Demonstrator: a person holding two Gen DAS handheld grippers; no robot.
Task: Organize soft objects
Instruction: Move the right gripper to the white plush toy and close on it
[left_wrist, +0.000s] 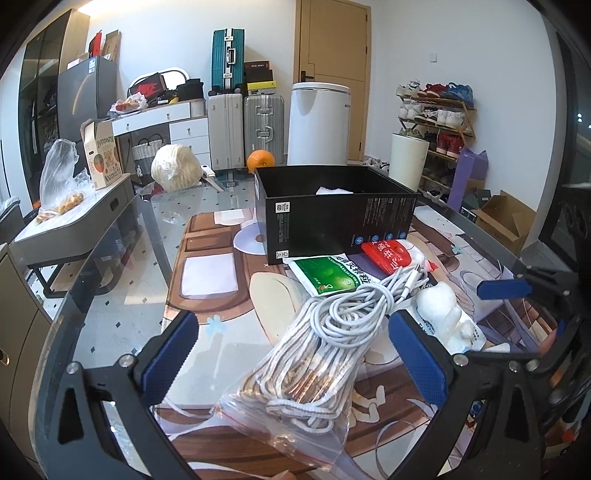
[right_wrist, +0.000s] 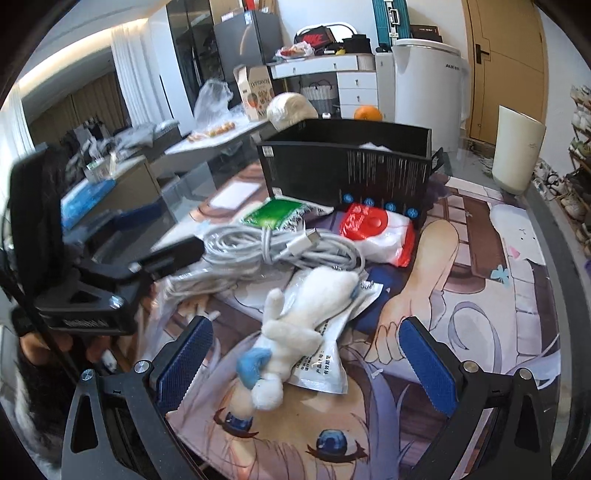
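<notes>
My left tongs (left_wrist: 293, 354) gape wide around a clear zip bag of striped cord (left_wrist: 306, 373), gripping nothing, and my right tongs (right_wrist: 306, 363) stand equally open about the fuzzy white plush toy (right_wrist: 295, 328) lying on a printed mat (right_wrist: 480, 295) over the glass bench (left_wrist: 122, 295). Toward the far edge, coiled grey cables (right_wrist: 273, 251) and crinkly sachets lie against an open black cardboard box (left_wrist: 332, 210), its contents mostly hidden; suitcases (left_wrist: 243, 125) and a shoe rack (left_wrist: 439, 122) line the walls beyond.

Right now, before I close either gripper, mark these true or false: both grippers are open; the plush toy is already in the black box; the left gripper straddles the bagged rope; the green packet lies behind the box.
1. Both grippers are open. True: left gripper and right gripper hold nothing.
2. The plush toy is in the black box. False: it lies on the mat, on a white packet.
3. The left gripper straddles the bagged rope. True.
4. The green packet lies behind the box. False: it lies in front.
</notes>
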